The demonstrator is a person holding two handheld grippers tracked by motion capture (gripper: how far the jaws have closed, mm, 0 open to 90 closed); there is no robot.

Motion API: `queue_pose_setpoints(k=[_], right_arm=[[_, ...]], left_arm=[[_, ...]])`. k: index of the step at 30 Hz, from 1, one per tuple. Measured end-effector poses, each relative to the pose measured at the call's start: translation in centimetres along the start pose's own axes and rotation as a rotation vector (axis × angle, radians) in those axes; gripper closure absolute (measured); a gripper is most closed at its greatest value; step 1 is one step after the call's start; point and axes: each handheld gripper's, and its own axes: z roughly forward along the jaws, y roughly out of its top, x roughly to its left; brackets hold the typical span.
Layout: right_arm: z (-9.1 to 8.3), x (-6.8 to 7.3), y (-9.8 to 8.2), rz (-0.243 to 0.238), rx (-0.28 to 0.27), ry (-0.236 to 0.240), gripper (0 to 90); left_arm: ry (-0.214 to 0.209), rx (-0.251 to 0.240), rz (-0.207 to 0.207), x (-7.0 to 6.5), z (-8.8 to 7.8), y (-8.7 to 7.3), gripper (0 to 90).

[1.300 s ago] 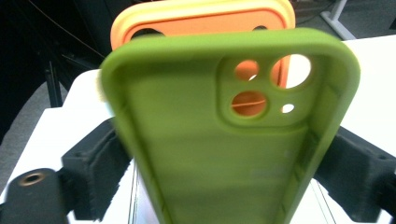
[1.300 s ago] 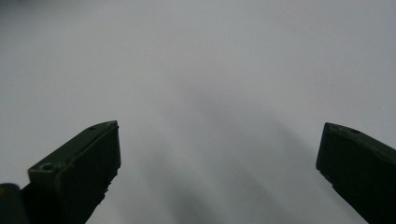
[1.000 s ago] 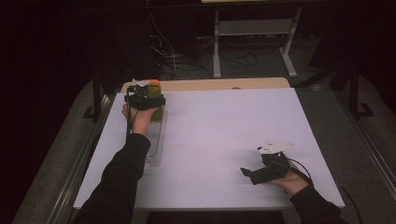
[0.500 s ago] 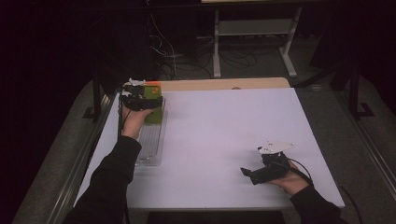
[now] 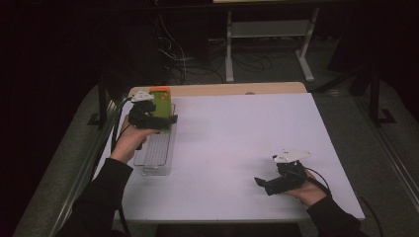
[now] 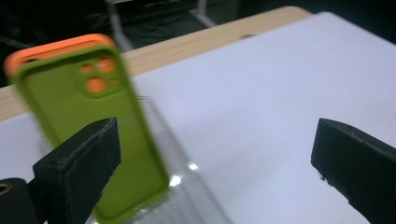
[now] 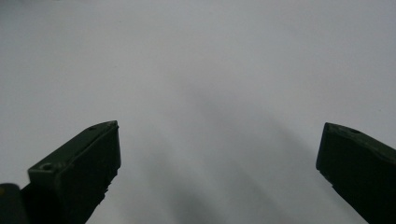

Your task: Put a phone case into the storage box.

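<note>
1. Nearest me, my right hand-held gripper (image 5: 267, 183) lies low over the white desk (image 5: 237, 148) at its near right side, jaws spread wide and empty. In the right gripper view I see bare desk between them. It is well apart from the work, so I judge it has no part in the coming move.

2. Farther out on my left, the left hand-held gripper (image 5: 157, 120) is held above the clear plastic tray (image 5: 159, 153), which runs lengthwise away from me along the desk's left edge. Its jaws stand wide apart and hold nothing.

3. Just beyond those jaws stands the green phone case (image 6: 93, 116), with an orange phone case (image 6: 51, 46) right behind it, its orange rim showing over the top. Both stand on end at the far end of the tray, long axis near upright and leaning a little.

4. The relation that matters: in the left gripper view the green case sits ahead of the left-hand jaw, partly hidden behind it, not centred in the gap. The other jaw is far off to the side over bare desk. I cannot tell whether the near jaw touches the case.

5. My judgement: the left hand is far nearer, and to take the case I would shift sideways toward it so it stands between the jaws, then shut across its thin faces.
</note>
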Motion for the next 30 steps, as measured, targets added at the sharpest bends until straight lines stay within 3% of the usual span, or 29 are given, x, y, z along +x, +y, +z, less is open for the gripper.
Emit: queue_pose_setpoints(k=[5, 6, 9, 15, 19, 23, 30], right_arm=[[-0.4, 0.1, 0.4, -0.007, -0.015, 0.017, 0.0], [-0.6, 0.2, 0.5, -0.001, -0.02, 0.02, 0.0], [-0.9, 0.1, 0.8, -0.005, -0.037, 0.029, 0.0], [-1.7, -0.1, 1.2, -0.012, -0.044, 0.051, 0.0], [-2.2, -0.2, 1.5, -0.013, -0.057, 0.057, 0.0], [-2.5, -0.1, 1.8, -0.019, -0.07, 0.058, 0.0], [-2.6, 0.1, 1.9, -0.036, -0.071, 0.064, 0.0]], left_arm=[[-0.066, 0.0, 0.058, -1.5, -1.3, -1.3, 1.1], [-0.075, -0.005, 0.047, -1.8, -1.5, -1.6, 1.1], [-0.109, -0.007, 0.066, -2.5, -2.1, -2.3, 1.0], [-0.152, 0.005, 0.112, -3.8, -2.6, -3.9, 0.9], [-0.158, 0.031, 0.164, -4.8, -2.9, -5.2, 0.0], [-0.177, 0.029, 0.166, -5.3, -3.1, -6.5, 0.0], [-0.189, 0.029, 0.129, -5.1, -3.5, -8.3, 0.0]])
